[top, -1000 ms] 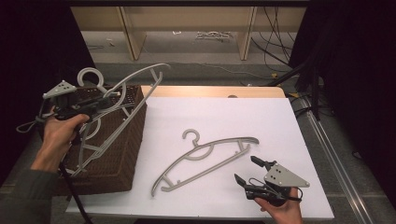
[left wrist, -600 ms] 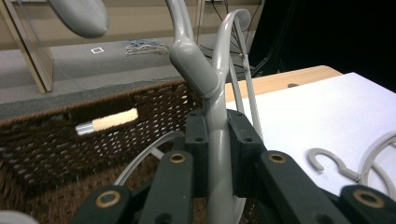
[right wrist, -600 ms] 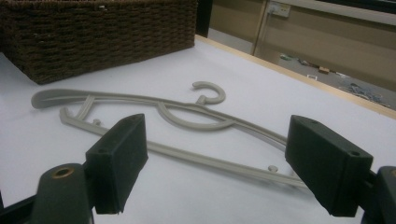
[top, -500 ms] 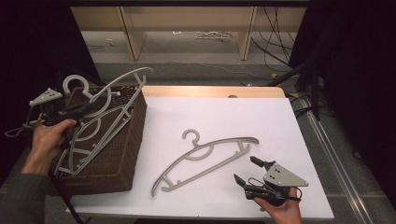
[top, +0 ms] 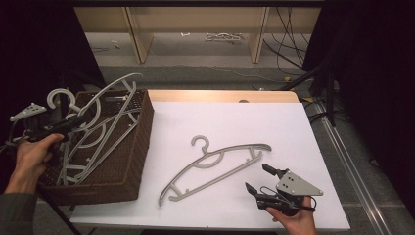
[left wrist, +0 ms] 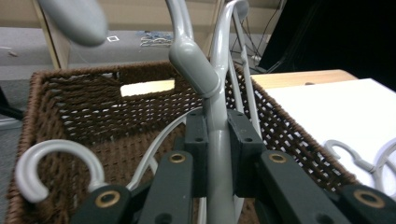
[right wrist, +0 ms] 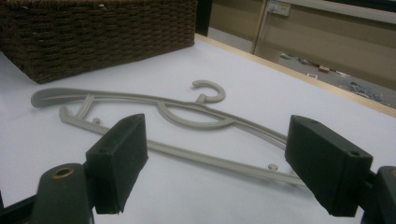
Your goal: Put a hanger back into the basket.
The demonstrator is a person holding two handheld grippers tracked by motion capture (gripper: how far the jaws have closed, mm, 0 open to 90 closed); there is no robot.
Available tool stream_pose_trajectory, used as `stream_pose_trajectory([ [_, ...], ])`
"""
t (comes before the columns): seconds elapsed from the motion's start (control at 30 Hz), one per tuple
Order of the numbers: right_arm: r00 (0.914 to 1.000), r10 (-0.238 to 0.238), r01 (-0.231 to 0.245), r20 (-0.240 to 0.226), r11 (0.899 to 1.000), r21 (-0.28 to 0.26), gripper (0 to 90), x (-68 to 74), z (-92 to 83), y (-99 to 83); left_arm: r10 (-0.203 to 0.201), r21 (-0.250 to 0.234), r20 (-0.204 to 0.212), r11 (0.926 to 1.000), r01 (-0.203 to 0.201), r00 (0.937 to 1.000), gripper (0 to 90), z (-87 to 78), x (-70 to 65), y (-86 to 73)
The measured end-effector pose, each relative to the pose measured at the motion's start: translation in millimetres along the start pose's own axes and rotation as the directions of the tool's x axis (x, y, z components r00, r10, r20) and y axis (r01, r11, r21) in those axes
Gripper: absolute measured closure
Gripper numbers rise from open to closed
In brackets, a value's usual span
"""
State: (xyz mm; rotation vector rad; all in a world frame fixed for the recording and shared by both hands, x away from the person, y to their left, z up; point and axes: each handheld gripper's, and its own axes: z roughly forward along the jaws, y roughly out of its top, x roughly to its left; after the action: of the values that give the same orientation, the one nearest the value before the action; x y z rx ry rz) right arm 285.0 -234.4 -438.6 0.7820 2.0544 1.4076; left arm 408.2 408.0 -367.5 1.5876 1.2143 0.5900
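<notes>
1. Left gripper [top: 73,123] is clamped on a grey plastic clothes hanger [left wrist: 217,140], jaws tight on its bar, holding it over the dark brown woven wicker basket [top: 132,161], where another hanger lies.
2. A second grey plastic hanger [top: 215,164] lies flat on the white table [top: 274,122], long axis running diagonally, hook toward the far side.
3. Right gripper [top: 259,180] sits just beside its nearer end, jaws wide apart, holding nothing. It looks nearer by far, so the next pick looks like its job.
</notes>
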Motion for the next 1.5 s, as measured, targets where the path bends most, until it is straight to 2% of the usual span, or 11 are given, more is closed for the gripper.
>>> stream_pose_trajectory([
  [0.17, 1.0000, 0.000, 0.000, 0.005, 1.000, -0.003, 22.1, 0.2, 0.5, -0.4, 0.005, 0.001, -0.011, 1.0000, -0.005, 0.9999, 79.9, 1.8, 3.7, -1.2],
  [0.3, 1.0000, 0.001, -0.001, 0.004, 1.000, -0.003, 22.1, 0.3, 0.5, -0.3, 0.039, 0.044, -0.002, 0.9983, -0.039, 0.9992, 79.9, 6.0, 6.6, -3.4],
  [0.37, 1.0000, -0.001, 0.001, 0.005, 1.000, -0.002, 22.1, 0.2, 0.5, -0.4, 0.036, 0.053, 0.005, 0.9979, -0.036, 0.9993, 79.8, 7.5, 7.8, -5.2],
  [0.67, 1.0000, -0.001, 0.001, 0.005, 1.000, -0.001, 22.1, 0.0, 0.5, -0.6, 0.012, 0.035, 0.023, 0.9993, -0.013, 0.9997, 79.7, 3.7, 14.3, -5.4],
  [0.83, 1.0000, 0.000, 0.000, 0.004, 1.000, 0.000, 22.1, 0.6, 1.2, -0.5, 0.052, 0.060, 0.003, 0.9968, -0.052, 0.9986, 79.8, 5.2, 13.1, -2.7],
  [0.97, 1.0000, -0.001, 0.001, 0.000, 1.000, 0.007, 22.1, 0.0, 0.2, -0.5, 0.067, 0.079, 0.028, 0.9945, -0.069, 0.9974, 79.7, 5.0, 14.6, -5.0],
  [1.2, 1.0000, -0.002, 0.002, 0.003, 1.000, 0.001, 22.1, 0.5, 1.0, -0.5, 0.070, 0.098, 0.022, 0.9926, -0.072, 0.9973, 79.7, 6.2, 14.8, -6.6],
  [1.3, 1.0000, 0.000, 0.000, 0.001, 1.000, 0.001, 22.1, 0.8, 1.1, -0.6, 0.063, 0.104, 0.009, 0.9926, -0.064, 0.9979, 79.7, 7.3, 15.8, -7.1],
  [1.37, 1.0000, 0.001, -0.001, 0.001, 1.000, 0.002, 22.1, 0.8, 1.0, -0.5, 0.052, 0.117, -0.019, 0.9919, -0.049, 0.9985, 79.8, 7.3, 17.5, -6.7],
  [1.5, 1.0000, -0.001, 0.001, 0.002, 1.000, 0.002, 22.1, 0.6, 1.0, -0.6, 0.044, 0.116, -0.015, 0.9923, -0.042, 0.9989, 79.9, 7.6, 20.0, -7.5],
])
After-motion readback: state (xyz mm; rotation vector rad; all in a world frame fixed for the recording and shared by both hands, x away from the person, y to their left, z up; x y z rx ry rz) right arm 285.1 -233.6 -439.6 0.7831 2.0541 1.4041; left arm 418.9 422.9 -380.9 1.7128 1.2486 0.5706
